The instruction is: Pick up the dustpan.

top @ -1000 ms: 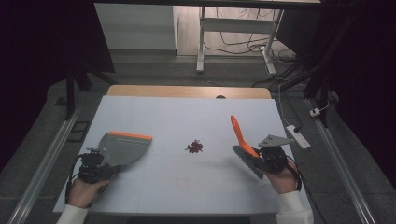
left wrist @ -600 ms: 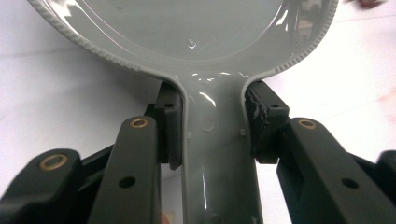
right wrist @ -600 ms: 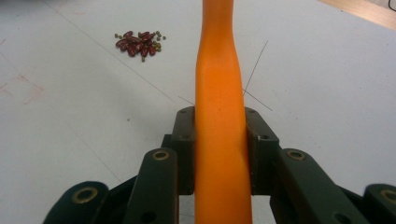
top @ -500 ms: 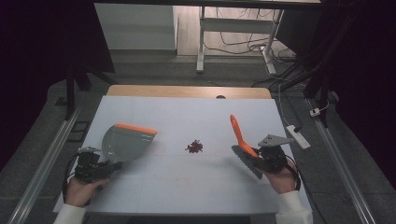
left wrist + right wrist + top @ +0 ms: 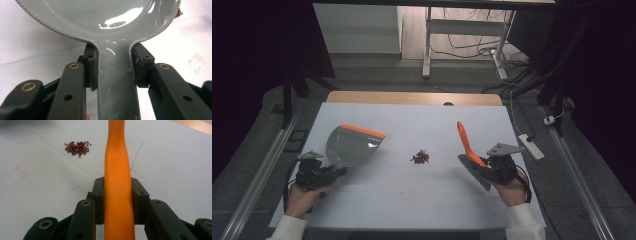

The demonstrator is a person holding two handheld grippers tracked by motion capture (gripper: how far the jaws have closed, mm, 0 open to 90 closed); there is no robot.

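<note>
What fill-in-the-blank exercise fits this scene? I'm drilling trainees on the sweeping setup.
1. The left gripper is shut on the handle of the grey ____.
2. The right gripper is shut on a brush whose handle is ____.
3. The beans lie on the table ____ the two tools.

Missing words: dustpan; orange; between

The white worktop [image 5: 412, 190] is evenly lit from above while the surroundings sink into near black. Glare streaks the grey dustpan [image 5: 100, 15]. The close-up views go soft at their near edges.
</note>
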